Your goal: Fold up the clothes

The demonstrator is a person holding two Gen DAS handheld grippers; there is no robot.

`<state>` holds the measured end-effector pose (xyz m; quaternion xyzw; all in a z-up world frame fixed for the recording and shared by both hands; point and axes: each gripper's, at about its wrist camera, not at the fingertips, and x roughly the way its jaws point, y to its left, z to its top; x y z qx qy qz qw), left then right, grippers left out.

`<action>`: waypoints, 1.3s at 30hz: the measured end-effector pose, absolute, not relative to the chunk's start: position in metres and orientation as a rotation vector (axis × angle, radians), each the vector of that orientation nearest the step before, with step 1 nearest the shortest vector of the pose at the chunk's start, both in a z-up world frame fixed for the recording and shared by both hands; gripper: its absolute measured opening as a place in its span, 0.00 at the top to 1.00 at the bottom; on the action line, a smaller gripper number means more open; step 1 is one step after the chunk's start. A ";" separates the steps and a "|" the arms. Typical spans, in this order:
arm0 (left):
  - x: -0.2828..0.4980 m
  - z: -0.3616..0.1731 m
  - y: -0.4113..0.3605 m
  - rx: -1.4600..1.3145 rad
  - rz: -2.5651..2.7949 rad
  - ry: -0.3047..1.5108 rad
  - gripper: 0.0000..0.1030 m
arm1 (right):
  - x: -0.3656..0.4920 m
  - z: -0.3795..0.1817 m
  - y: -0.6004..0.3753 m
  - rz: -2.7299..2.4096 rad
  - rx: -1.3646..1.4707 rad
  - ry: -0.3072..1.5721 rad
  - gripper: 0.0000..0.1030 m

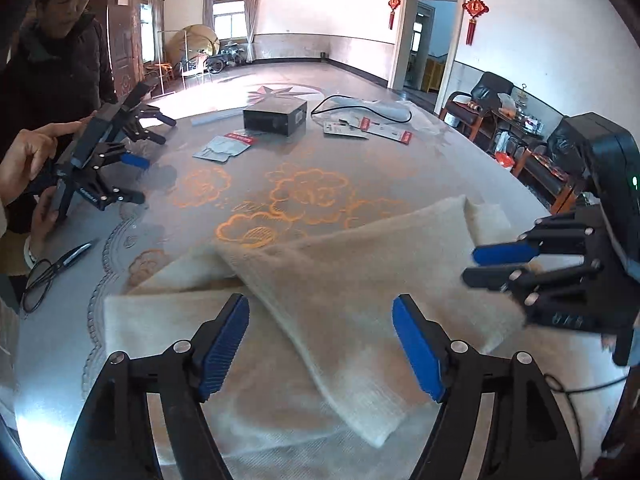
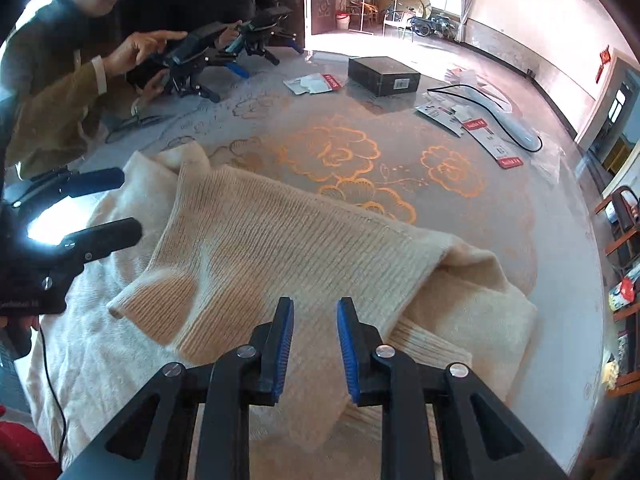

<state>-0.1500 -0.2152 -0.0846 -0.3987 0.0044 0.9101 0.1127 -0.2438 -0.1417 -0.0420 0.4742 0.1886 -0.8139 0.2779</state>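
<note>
Blue-padded left gripper (image 1: 320, 344) stands wide apart above the cream knit sweater (image 1: 340, 280), nothing between the pads. Right gripper (image 2: 312, 348) is parted narrowly, holding nothing. Sweater lies on the flower-patterned table (image 2: 500, 216); one sleeve (image 2: 256, 248) is laid across the body. Judgement: first fold done; other sleeve and body folds remain. Bystander handles spare grippers (image 2: 192, 60) at the far edge.
</note>
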 end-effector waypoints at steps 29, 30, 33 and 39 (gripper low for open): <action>-0.071 -0.100 -0.277 -1.138 2.834 -0.039 0.11 | -0.142 0.013 -0.024 -2.296 1.153 -0.213 0.73; -0.057 -0.097 -0.287 -1.126 2.857 -0.070 0.11 | -0.129 0.019 -0.008 -2.295 1.128 -0.275 0.73; -0.006 -0.092 -0.314 -1.122 2.908 -0.186 0.11 | -0.089 0.025 0.039 -2.281 1.104 -0.425 0.73; 0.114 -0.099 -0.349 -1.138 3.009 -0.297 0.10 | -0.011 -0.001 0.110 -2.265 1.192 -0.492 0.73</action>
